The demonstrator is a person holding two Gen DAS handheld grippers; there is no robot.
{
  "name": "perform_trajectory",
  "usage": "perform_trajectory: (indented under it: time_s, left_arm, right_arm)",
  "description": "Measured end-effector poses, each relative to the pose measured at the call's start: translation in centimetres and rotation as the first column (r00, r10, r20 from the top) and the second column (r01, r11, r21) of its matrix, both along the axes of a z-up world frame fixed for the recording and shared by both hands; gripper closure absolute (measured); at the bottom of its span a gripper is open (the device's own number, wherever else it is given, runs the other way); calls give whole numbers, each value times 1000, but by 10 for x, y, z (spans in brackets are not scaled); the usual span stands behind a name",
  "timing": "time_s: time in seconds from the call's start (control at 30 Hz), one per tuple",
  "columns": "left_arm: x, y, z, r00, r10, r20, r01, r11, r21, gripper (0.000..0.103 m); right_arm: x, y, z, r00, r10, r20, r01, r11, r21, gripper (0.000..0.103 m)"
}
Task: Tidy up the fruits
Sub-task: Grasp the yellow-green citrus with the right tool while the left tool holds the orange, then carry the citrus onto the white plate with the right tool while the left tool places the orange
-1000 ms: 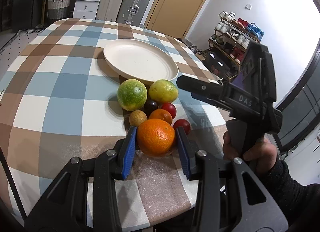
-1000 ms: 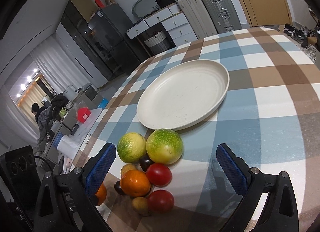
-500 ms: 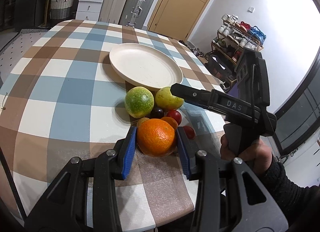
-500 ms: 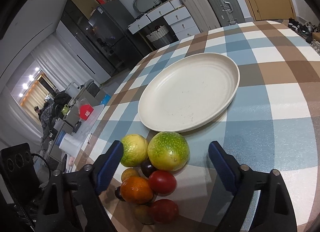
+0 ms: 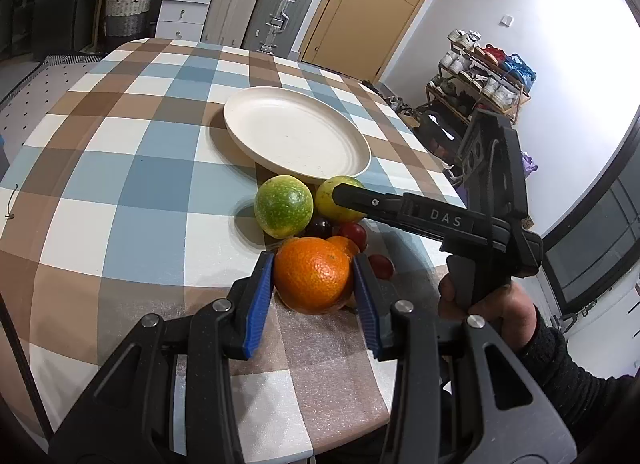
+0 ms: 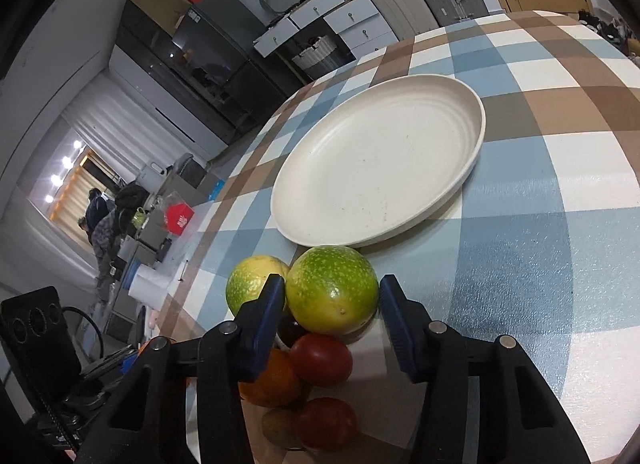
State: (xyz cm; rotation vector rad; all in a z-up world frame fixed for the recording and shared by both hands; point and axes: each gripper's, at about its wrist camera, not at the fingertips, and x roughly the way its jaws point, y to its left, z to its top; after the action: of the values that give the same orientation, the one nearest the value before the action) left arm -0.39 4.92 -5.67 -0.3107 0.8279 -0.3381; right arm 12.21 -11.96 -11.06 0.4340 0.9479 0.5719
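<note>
My left gripper (image 5: 314,288) is shut on a large orange (image 5: 312,274) and holds it above the fruit pile. The pile lies in front of an empty cream plate (image 5: 296,132): two green-yellow round fruits (image 5: 283,206), a dark plum (image 5: 319,227), red tomatoes (image 5: 355,233) and a smaller orange (image 5: 343,244). My right gripper (image 6: 332,312) has its blue pads on either side of one green-yellow fruit (image 6: 332,294), with small gaps showing. The second green-yellow fruit (image 6: 252,284), a tomato (image 6: 320,358) and the smaller orange (image 6: 268,380) lie beside and below it. The plate (image 6: 380,160) is just beyond.
The checked tablecloth (image 5: 120,168) covers a round table. Its near edge (image 5: 240,424) is close below my left gripper. Suitcases (image 5: 280,12), drawers (image 5: 180,4) and a shoe rack (image 5: 480,76) stand beyond the table.
My right gripper has moved forward and narrowed around the nearer green-yellow fruit. My left gripper has lifted the large orange a little higher above the pile.
</note>
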Motion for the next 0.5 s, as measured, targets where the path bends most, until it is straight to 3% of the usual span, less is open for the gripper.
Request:
perform_trajectory:
  time_s: [0.5]
  left_arm:
    - [13,4,15,1000,14,27,-14,1000,6,67]
  right_arm:
    - [-12,-27,22,995,-52,88,45,996,75,53]
